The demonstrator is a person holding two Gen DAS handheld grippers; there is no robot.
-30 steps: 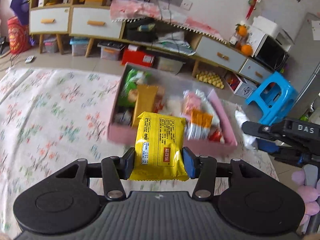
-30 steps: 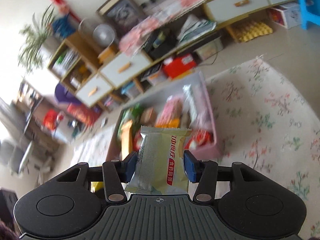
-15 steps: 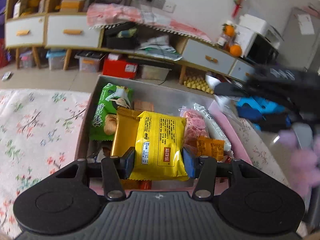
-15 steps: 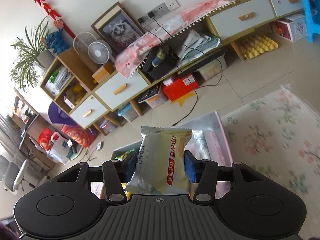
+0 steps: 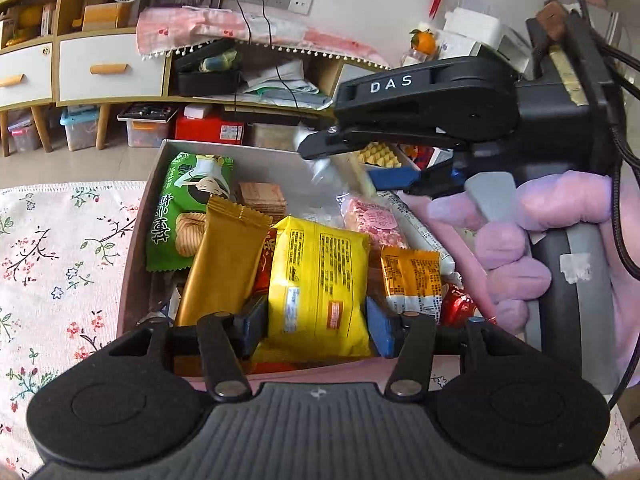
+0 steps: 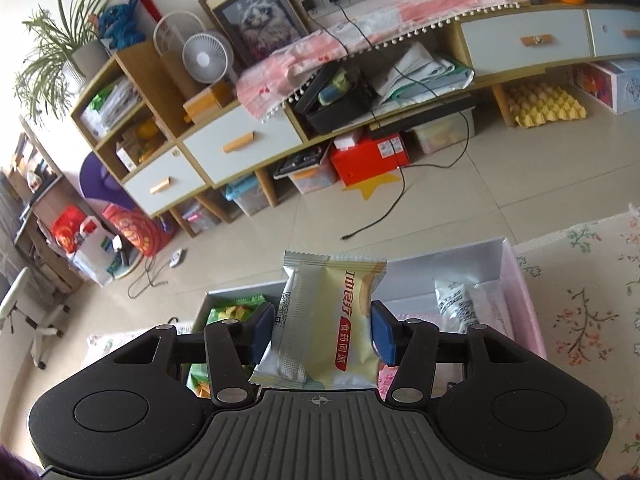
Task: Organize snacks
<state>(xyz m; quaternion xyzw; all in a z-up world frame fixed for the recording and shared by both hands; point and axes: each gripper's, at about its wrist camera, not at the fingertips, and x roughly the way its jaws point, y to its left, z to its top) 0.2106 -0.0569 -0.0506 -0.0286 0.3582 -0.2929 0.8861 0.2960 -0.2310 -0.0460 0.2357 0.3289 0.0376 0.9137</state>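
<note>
- Left gripper (image 5: 316,326): jaws opening, a gap visible between each blue pad and the yellow packet (image 5: 318,280), which lies between them on top of the other snacks in the pink box (image 5: 134,240)
- Right gripper (image 6: 322,334): jaws opening around the pale cream packet (image 6: 326,320); whether the pads press on it at this instant cannot be told. The packet hangs above the box's far end, near a white sachet (image 6: 460,306)
- Risk, judged: the cream packet sits high over the box's far wall; released from there it may glance off the rim and land on the floor beyond
- Risk, judged: the yellow packet rests on an uneven heap (gold bar (image 5: 224,264), orange packet (image 5: 412,280), green biscuit bag (image 5: 188,208)) and may slide or tilt once free
- Risk, judged: in the left view the right gripper's black body crosses just above the box, so the two tools could knock together on withdrawal
- Appearance: yellow packet glossy, pillow-shaped, printed text panel upward; cream packet matte, crimped top seal, red label strip, upright between the jaws
</note>
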